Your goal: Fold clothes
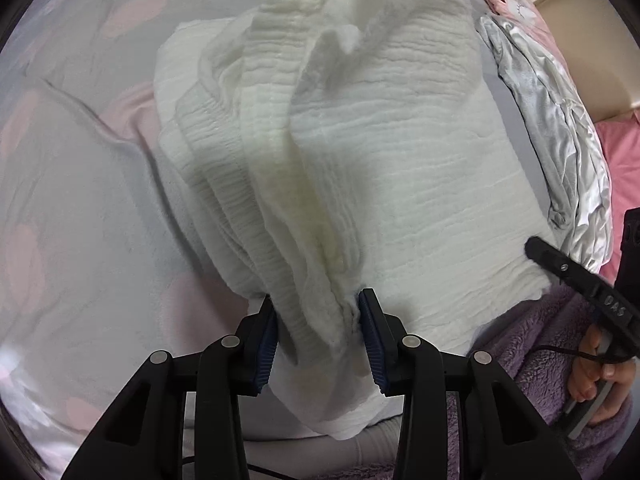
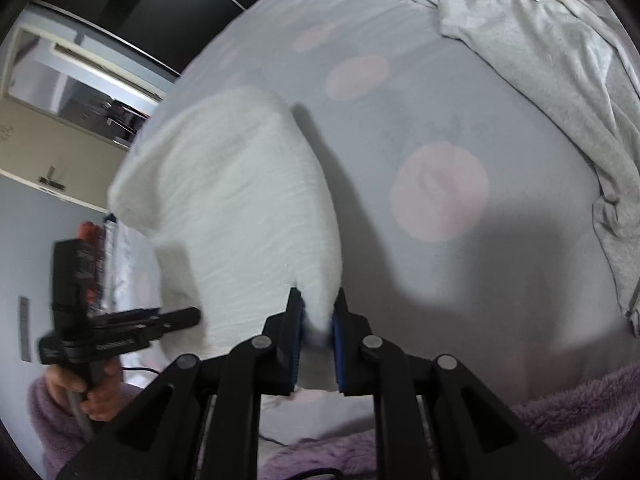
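Observation:
A white crinkled garment (image 1: pixel 400 152) lies bunched on the grey bedsheet with pink spots (image 1: pixel 80 200). My left gripper (image 1: pixel 318 332) is shut on a thick bundle of its folds, which fills the gap between the blue pads (image 1: pixel 267 344). In the right wrist view the same white garment (image 2: pixel 240 208) hangs lifted off the sheet, and my right gripper (image 2: pixel 318 328) is shut on its thin edge. The right gripper (image 1: pixel 576 280) shows in the left wrist view at the right edge, held by a hand. The left gripper (image 2: pixel 120 328) shows at the left in the right wrist view.
A grey and silvery garment (image 1: pixel 560 140) lies along the right of the bed, beside pink bedding (image 1: pixel 620 152). A light grey garment (image 2: pixel 560 80) lies at the top right. A purple fleece sleeve (image 2: pixel 580 420) is at the bottom. A doorway (image 2: pixel 60 120) stands beyond the bed's left edge.

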A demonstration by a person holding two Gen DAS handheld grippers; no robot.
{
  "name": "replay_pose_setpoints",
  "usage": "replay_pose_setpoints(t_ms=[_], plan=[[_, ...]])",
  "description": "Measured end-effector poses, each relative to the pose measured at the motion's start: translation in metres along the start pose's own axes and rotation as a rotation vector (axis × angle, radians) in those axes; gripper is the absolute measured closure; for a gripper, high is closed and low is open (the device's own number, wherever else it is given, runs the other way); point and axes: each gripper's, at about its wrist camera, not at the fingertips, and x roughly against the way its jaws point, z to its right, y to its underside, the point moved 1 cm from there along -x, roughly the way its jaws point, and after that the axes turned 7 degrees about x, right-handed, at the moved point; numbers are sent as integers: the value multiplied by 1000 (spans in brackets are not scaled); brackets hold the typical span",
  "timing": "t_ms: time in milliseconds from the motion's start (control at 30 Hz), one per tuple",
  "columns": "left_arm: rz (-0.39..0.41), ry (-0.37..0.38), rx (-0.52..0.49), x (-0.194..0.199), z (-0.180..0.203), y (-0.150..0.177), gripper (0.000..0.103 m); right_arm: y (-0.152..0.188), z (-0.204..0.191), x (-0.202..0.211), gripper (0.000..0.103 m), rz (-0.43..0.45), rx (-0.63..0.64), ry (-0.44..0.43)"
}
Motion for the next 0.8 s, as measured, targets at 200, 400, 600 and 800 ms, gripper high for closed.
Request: replay_pose_setpoints(t_ms=[200, 400, 600, 800], plan=[[9, 47, 63, 8, -14, 7, 59, 4, 20, -1, 82, -7, -58, 43], [48, 32, 94, 26, -19, 19, 59, 5, 46, 22, 82, 110, -191, 54], [127, 24, 147, 50, -30, 32, 59, 5, 31, 26, 82, 162, -131, 59], [279, 52, 142, 82, -15, 30, 59, -5, 24, 34, 82, 209, -50, 42]])
